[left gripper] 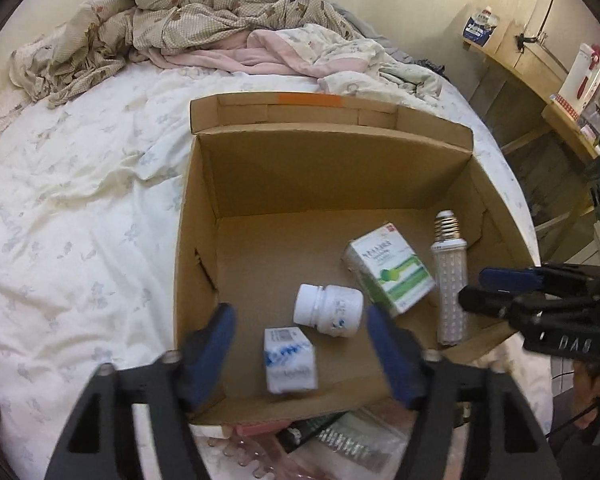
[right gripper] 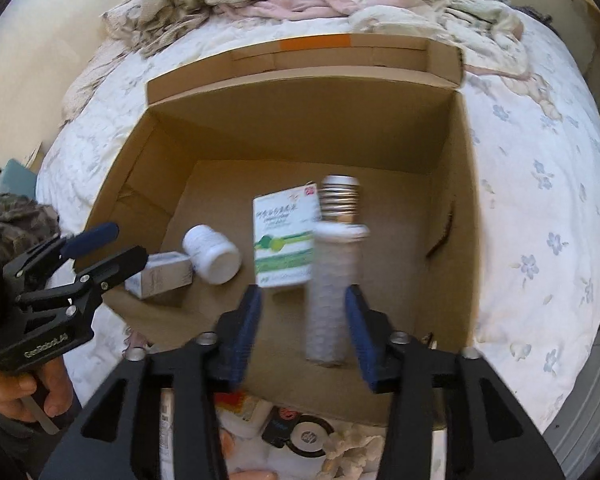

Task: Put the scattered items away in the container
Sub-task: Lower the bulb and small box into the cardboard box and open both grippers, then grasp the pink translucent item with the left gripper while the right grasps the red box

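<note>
An open cardboard box point(left gripper: 328, 168) point(right gripper: 300, 128) stands on the bed. Inside it lie a small blue-and-white carton point(left gripper: 290, 360) point(right gripper: 160, 274), a white pill bottle point(left gripper: 328, 310) point(right gripper: 212, 254), a green-and-white medicine box point(left gripper: 388, 270) point(right gripper: 284, 236) and a white LED corn bulb point(left gripper: 452, 280) point(right gripper: 332, 272). My left gripper point(left gripper: 300, 356) point(right gripper: 100, 248) is open above the box's near left part, over the small carton. My right gripper point(right gripper: 304, 332) point(left gripper: 476, 288) is open above the box's near right part; the bulb, blurred, shows between its fingers, apart from both.
Several loose items point(left gripper: 340, 440) point(right gripper: 296, 432) lie on the bed in front of the box's near wall. Rumpled blankets point(left gripper: 220, 16) are heaped at the far end of the bed. A wooden shelf unit point(left gripper: 540, 92) stands to the right of the bed.
</note>
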Demonstrator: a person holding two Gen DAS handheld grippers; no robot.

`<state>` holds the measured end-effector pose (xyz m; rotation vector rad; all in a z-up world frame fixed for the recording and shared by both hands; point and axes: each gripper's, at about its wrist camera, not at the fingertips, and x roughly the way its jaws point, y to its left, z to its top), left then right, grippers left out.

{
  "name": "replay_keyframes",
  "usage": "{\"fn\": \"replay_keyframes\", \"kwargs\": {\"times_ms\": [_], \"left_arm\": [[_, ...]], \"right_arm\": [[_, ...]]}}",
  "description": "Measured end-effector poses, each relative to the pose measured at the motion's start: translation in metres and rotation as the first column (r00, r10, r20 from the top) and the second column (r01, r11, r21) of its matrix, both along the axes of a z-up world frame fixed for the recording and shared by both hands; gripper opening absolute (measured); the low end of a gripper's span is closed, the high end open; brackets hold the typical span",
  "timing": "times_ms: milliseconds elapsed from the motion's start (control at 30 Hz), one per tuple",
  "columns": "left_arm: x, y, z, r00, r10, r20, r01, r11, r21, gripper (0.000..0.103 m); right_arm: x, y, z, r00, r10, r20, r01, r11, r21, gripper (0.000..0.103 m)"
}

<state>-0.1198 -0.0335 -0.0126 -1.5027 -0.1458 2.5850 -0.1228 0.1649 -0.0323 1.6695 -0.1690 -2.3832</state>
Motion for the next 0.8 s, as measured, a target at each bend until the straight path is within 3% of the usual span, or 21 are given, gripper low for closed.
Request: {"fn": "replay_keyframes", "kwargs": {"times_ms": [233, 333, 600, 700, 800], "left_arm": [[0.016, -0.009, 0.029, 0.998, 0.016, -0.067, -0.014, 0.999, 0.031, 0.073], [0.023, -0.026, 0.037, 0.998, 0.04, -0.048, -0.037, 0.997, 0.062, 0.073], [0.057, -0.085, 0.026, 0.972, 0.222, 0.074, -0.232, 0.957, 0.172, 0.073], [0.065, -0.092, 0.006, 0.962, 0.226, 0.153, -0.254, 0.946, 0.203, 0.073], [0.073, -0.088, -0.019, 0.95, 0.174, 0.26, -0.235, 0.945, 0.226, 0.073]], "right_arm": [[0.004, 0.013, 0.016, 0.998, -0.049, -0.044, 0.048, 0.998, -0.028, 0.057], [0.008, 0.021, 0.023, 0.996, -0.072, -0.056, 0.069, 0.996, -0.055, 0.057], [0.024, 0.018, 0.036, 0.995, -0.054, -0.083, 0.048, 0.996, -0.07, 0.057], [0.033, 0.016, 0.039, 0.995, -0.05, -0.083, 0.043, 0.995, -0.087, 0.057], [0.042, 0.017, 0.04, 0.996, -0.052, -0.077, 0.044, 0.994, -0.099, 0.057]]}}
